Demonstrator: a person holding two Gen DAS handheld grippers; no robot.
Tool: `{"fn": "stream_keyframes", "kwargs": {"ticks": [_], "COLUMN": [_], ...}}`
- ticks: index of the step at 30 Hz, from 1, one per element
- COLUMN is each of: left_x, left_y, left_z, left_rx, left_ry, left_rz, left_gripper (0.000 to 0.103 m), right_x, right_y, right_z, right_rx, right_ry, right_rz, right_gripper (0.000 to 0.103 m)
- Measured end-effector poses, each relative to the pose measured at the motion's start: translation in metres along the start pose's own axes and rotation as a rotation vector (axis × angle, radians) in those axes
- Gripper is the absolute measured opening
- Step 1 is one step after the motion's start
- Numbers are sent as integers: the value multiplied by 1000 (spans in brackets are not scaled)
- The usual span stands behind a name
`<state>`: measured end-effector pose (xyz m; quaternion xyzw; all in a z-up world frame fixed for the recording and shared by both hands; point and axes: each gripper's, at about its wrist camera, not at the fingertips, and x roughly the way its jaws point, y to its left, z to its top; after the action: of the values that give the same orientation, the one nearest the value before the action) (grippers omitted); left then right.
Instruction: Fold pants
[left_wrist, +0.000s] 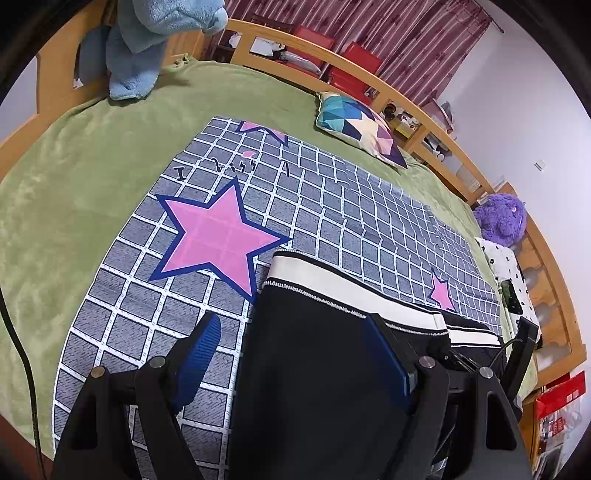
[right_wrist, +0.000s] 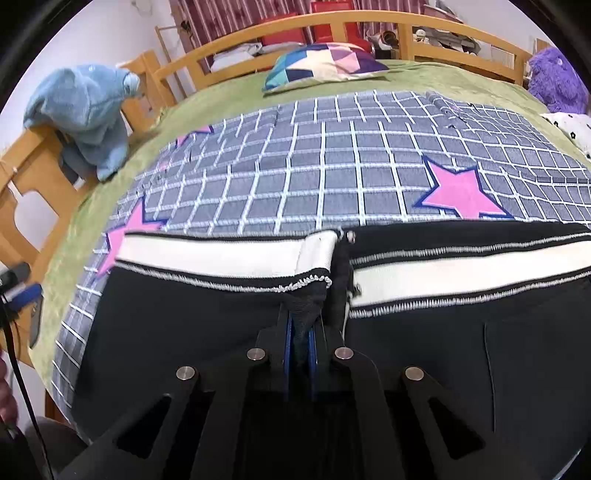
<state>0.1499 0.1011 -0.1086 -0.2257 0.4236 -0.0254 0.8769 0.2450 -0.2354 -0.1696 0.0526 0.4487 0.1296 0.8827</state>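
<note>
the black pants (right_wrist: 207, 317) are lying spread flat on the grey checked blanket (right_wrist: 325, 173), right under and ahead of both my jaws, with their white waistband (right_wrist: 218, 254) running across just beyond my fingertips. my right gripper (right_wrist: 300, 332) is pinching shut on a bunched fold of the black fabric at the fly, just below the point where the two halves of the waistband meet; the cloth is showing squeezed between my blue pads (right_wrist: 288, 343). my left gripper (left_wrist: 295, 354) is standing wide open over the pants' left edge: one blue finger (left_wrist: 201, 354) is hanging over the bare blanket beside the cloth, the other is over the black fabric, and nothing is being pressed between them. a big pink star (left_wrist: 221, 236) is sitting on the blanket just ahead of that left finger. further ahead, a patchwork cushion (right_wrist: 325, 62) is resting on the green bedspread (left_wrist: 74, 184) near the wooden rail (right_wrist: 369, 18). a blue fleece (right_wrist: 85, 110) is hanging off to my left, a purple plush (right_wrist: 557, 81) far right.
</note>
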Motion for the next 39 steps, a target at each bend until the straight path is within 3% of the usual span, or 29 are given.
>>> {"fn": "stream_keyframes", "kwargs": {"ticks": [4, 6, 10, 15, 18, 19, 28, 35, 39], "left_x": [2, 3, 4, 6, 7, 7, 11, 15, 14], "left_y": [-2, -2, -6, -10, -13, -14, -21, -22, -17], "left_z": [-1, -2, -4, -6, -8, -8, -16, -29, -34], "left_rx": [23, 32, 48, 70, 81, 84, 140, 208, 224], "left_ry": [11, 13, 18, 19, 19, 18, -5, 14, 16], "left_rz": [19, 23, 38, 57, 70, 73, 104, 113, 165], "left_gripper": [78, 78, 78, 78, 78, 78, 78, 77, 77], "right_x": [16, 11, -25, -56, -35, -26, -85, -123, -152], "right_y": [5, 8, 10, 15, 3, 1, -8, -22, -49], "right_z": [-9, -16, -31, -68, -99, -104, -95, -95, -94], "right_rx": [-53, -67, -67, -81, -31, -10, 25, -10, 1], "right_ry": [88, 91, 56, 26, 82, 108, -74, -186, -260], "right_rz": [-57, -69, -87, -103, -153, -134, -82, -246, -327], "right_gripper": [12, 13, 40, 41, 50, 52, 53, 53, 53]}}
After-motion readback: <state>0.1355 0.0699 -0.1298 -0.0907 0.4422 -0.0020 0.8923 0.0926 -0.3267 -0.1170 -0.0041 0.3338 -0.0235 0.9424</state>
